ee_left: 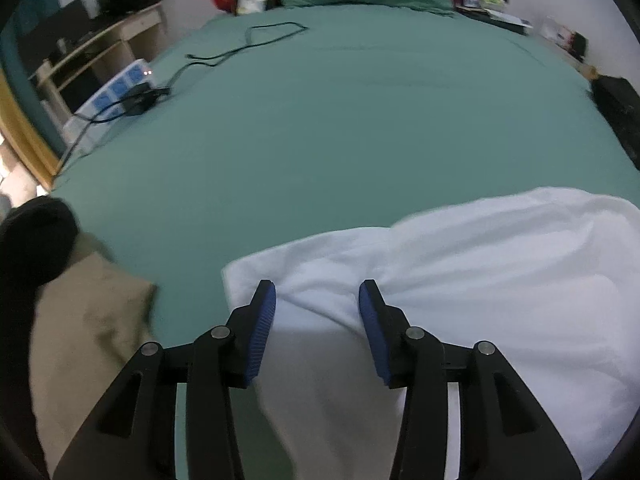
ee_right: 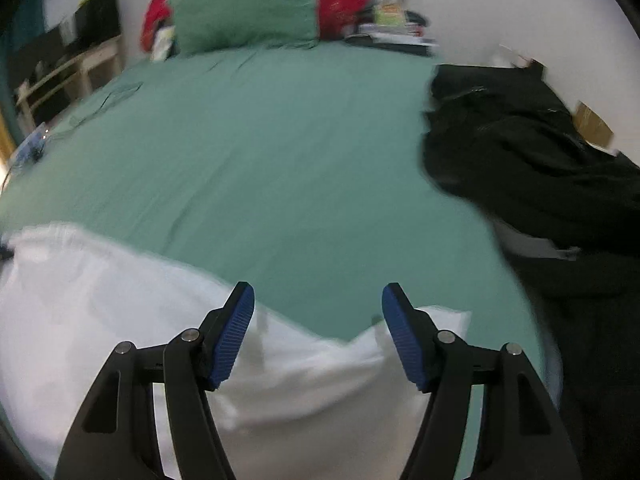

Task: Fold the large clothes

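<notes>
Two grippers hang over the near edge of a bed [ee_left: 360, 120] covered in a green sheet, both tilted down toward a white garment [ee_left: 500, 280] that lies rumpled along that edge. The left gripper [ee_left: 317, 300] has its blue-padded fingers [ee_left: 264, 320] spread, with a ridge of the white cloth between them; I cannot tell whether the pads touch the fabric. The right gripper [ee_right: 318, 304] stands wider, its fingers [ee_right: 236, 328] spread above a corner of the white garment [ee_right: 120, 300], with green sheet showing in the gap and no cloth pinched.

To the left of the left gripper lies a tan cloth [ee_left: 92, 340] with something black [ee_left: 32, 248] beside it. On the right side of the bed a heap of black clothing [ee_right: 540, 168] is piled, well apart from the white piece. A green pillow [ee_right: 244, 12] sits at the head of the bed with red fabric [ee_right: 344, 4] behind it. A black cable [ee_left: 240, 48] trails across the sheet toward a power strip [ee_left: 116, 92] at the bed's left edge, near a wooden shelf [ee_left: 92, 52].
</notes>
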Demonstrator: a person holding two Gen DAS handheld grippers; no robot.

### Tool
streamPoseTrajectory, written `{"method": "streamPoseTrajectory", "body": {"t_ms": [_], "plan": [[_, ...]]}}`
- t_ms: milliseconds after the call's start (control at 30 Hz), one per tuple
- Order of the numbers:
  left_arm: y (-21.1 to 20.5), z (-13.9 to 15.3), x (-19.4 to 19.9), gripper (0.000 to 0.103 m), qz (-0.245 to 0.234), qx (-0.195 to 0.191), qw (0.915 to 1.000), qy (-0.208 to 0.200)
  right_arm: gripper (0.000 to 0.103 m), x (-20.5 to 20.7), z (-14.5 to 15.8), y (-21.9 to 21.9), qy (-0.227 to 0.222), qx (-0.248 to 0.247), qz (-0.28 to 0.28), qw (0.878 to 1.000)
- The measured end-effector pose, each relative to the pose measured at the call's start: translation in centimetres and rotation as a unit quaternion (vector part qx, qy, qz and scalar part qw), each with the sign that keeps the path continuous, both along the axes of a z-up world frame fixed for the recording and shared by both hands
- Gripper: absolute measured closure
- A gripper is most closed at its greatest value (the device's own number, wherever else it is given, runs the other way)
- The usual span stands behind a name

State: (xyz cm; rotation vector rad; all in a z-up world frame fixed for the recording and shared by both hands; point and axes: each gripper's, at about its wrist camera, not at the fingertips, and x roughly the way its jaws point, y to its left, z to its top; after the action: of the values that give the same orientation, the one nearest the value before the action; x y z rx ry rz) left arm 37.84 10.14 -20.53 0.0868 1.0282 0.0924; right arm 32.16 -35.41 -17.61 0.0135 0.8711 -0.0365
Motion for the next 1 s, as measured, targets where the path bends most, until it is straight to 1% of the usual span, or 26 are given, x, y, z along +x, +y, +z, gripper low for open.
{"method": "streamPoseTrajectory", "body": {"t_ms": [67,100,167,200,267,300,367,400,467,500,567,600,667,700,733,800,833,867,900,933,1000], "plan": [[1.1,0.2,0.0,0.057,0.027,-0.006,0.9996,0.0,0.036,-0.6,0.4,-2.5,0.003,0.037,-0.019,0.999],[2.3,0.1,0.3,0.057,0.04,-0.019,0.999,0.003,0.036,-0.8,0.3,-3.3,0.008,0.046,-0.028,0.999],[3.8,0.1,-0.3,0.057,0.061,-0.066,0.9957,0.018,0.036,-1.5,-0.4,-5.4,0.026,0.069,-0.048,0.996],[4.5,-0.1,-0.5,0.057,0.064,-0.083,0.9942,0.024,0.036,-1.7,-0.5,-6.0,0.03,0.082,-0.059,0.994],[4.8,0.0,-1.8,0.057,0.062,-0.095,0.9933,0.026,0.036,-3.0,-1.2,-7.3,0.037,0.112,-0.078,0.99],[4.8,0.2,-2.8,0.057,0.067,-0.097,0.9927,0.026,0.036,-3.9,-1.4,-7.8,0.041,0.132,-0.083,0.987],[4.7,0.7,-4.1,0.055,0.074,-0.118,0.99,0.023,0.036,-6.2,-1.7,-8.4,0.04,0.177,-0.099,0.978],[4.8,0.7,-5.1,0.054,0.075,-0.132,0.9882,0.022,0.036,-7.3,-1.8,-8.6,0.037,0.195,-0.105,0.974],[4.5,0.8,-6.6,0.053,0.085,-0.132,0.9872,0.024,0.036,-10.2,-2.4,-8.1,0.033,0.228,-0.121,0.965],[4.4,0.6,-7.7,0.053,0.095,-0.134,0.986,0.027,0.036,-11.1,-2.7,-7.7,0.034,0.235,-0.123,0.964],[4.2,0.2,-9.8,0.051,0.108,-0.157,0.9812,0.033,0.036,-13.4,-3.5,-6.6,0.039,0.247,-0.115,0.962],[4.0,0.0,-10.6,0.051,0.11,-0.162,0.9801,0.036,0.036,-14.5,-3.5,-6.0,0.033,0.256,-0.106,0.96],[3.0,-0.1,-12.1,0.051,0.096,-0.147,0.9838,0.034,0.037,-16.3,-3.4,-4.8,0.023,0.275,-0.084,0.957],[2.8,-0.1,-12.4,0.051,0.085,-0.135,0.9865,0.036,0.04,-16.8,-3.5,-4.3,0.023,0.277,-0.079,0.957],[2.6,-0.1,-12.7,0.051,0.081,-0.131,0.9875,0.034,0.048,-17.4,-3.8,-3.8,0.026,0.28,-0.076,0.957],[1.7,-0.1,-13.9,0.052,0.076,-0.121,0.9893,0.026,0.095,-18.2,-5.0,-2.7,0.045,0.284,-0.065,0.956],[1.3,-0.2,-14.3,0.056,0.073,-0.105,0.9915,0.023,0.095,-18.6,-5.4,-1.9,0.052,0.284,-0.052,0.956],[0.5,-0.1,-14.6,0.078,0.062,-0.083,0.9944,0.024,0.095,-18.6,-5.6,-1.4,0.053,0.287,-0.042,0.956],[-0.2,0.0,-14.9,0.1,0.042,-0.082,0.9955,0.024,0.095,-18.7,-5.5,-1.1,0.051,0.284,-0.038,0.957],[-0.7,0.1,-15.2,0.099,0.032,-0.083,0.9957,0.028,0.095,-18.8,-5.3,-0.8,0.052,0.282,-0.035,0.957],[-1.4,0.5,-16.1,0.1,0.029,-0.078,0.9962,0.024,0.095,-19.3,-4.9,-0.5,0.051,0.273,-0.031,0.96]]}}
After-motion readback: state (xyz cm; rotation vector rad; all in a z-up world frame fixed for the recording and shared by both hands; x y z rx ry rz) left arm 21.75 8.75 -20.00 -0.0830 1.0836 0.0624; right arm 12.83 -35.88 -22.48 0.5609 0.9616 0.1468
